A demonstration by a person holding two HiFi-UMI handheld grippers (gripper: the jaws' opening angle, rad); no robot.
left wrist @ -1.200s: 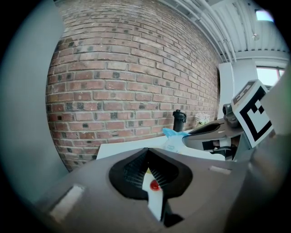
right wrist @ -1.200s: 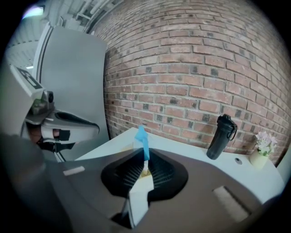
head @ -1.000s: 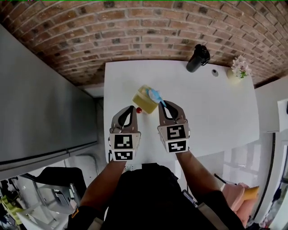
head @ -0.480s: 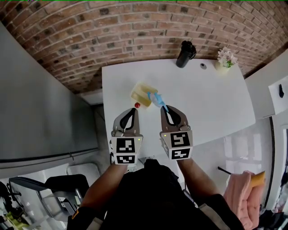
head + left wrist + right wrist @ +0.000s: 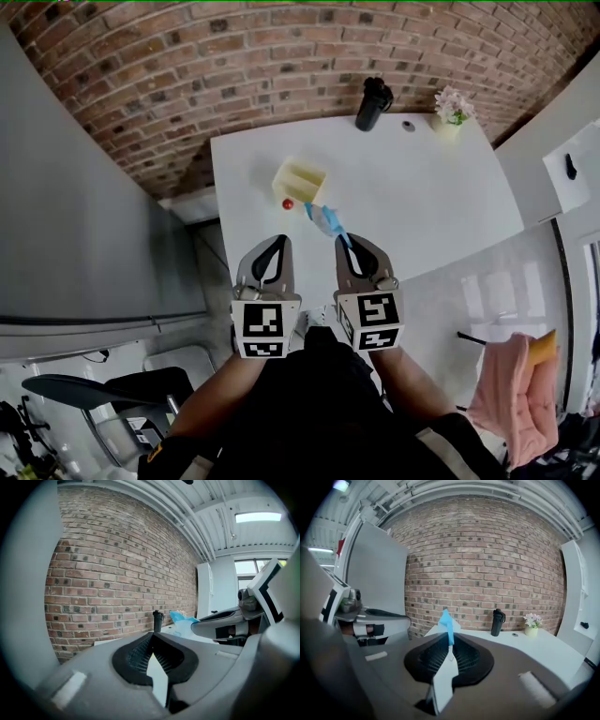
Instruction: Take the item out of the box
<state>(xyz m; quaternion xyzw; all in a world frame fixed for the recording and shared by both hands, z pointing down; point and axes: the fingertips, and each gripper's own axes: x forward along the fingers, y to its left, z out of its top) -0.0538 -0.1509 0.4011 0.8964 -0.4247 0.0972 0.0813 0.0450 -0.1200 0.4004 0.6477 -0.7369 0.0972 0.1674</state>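
A pale yellow open box [image 5: 298,178] lies on the white table [image 5: 441,206] near its left edge, with a small red thing [image 5: 288,203] beside it. My right gripper [image 5: 345,242] is shut on a blue and white packet [image 5: 326,220], held above the table's near part, clear of the box. In the right gripper view the packet [image 5: 447,624] sticks up from between the closed jaws of that gripper [image 5: 449,641]. My left gripper [image 5: 278,242] hangs level beside it, shut with nothing in it [image 5: 153,637]. The left gripper view shows the packet [image 5: 183,618] to its right.
A black bottle [image 5: 373,103] stands at the table's far edge, with a small round fitting [image 5: 409,125] and a pot of flowers [image 5: 451,108] to its right. A brick wall [image 5: 281,66] runs behind. A grey panel [image 5: 84,206] stands at the left.
My right gripper has drawn the blue packet back from the box toward the person. The box now lies apart from it. The left gripper has pulled back alongside.
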